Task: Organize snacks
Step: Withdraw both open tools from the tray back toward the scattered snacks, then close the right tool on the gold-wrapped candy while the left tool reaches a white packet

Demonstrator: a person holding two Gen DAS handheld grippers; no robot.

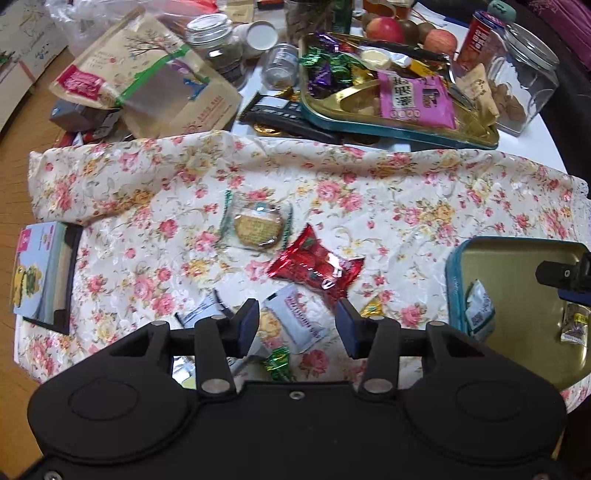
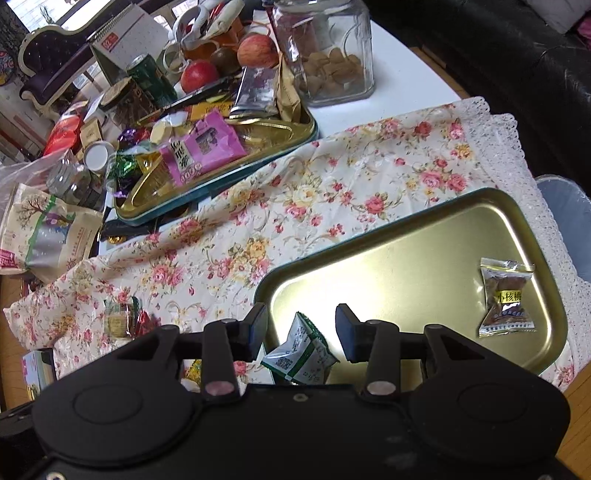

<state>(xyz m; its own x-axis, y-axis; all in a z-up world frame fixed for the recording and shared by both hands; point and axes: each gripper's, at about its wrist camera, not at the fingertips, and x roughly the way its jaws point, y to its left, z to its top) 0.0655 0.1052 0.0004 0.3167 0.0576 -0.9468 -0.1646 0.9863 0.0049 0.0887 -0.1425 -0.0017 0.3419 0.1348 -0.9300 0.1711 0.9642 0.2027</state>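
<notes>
Snacks [image 1: 317,267] partly hidden behind left tongs [image 1: 297,325]; both tongs [image 2: 301,328] gape, holding nothing.

Soft daylight, glare on the gold tray [image 2: 424,251], fisheye-bent blurry edges.

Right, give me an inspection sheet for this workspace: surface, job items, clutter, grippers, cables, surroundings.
Surface: floral cloth over a white table.
Job's things: gold tray holds a walnut snack packet and a green-and-white packet. Loose on the cloth: red packet, clear-wrapped biscuit, white sachet.
Clutter: full snack tin, glass jar, apples, paper pouches.
Grippers: left gripper open above the white sachet; right gripper open over the green-and-white packet, holding nothing.
Cables: nothing seen.
Surroundings: black sofa, wooden floor.
</notes>
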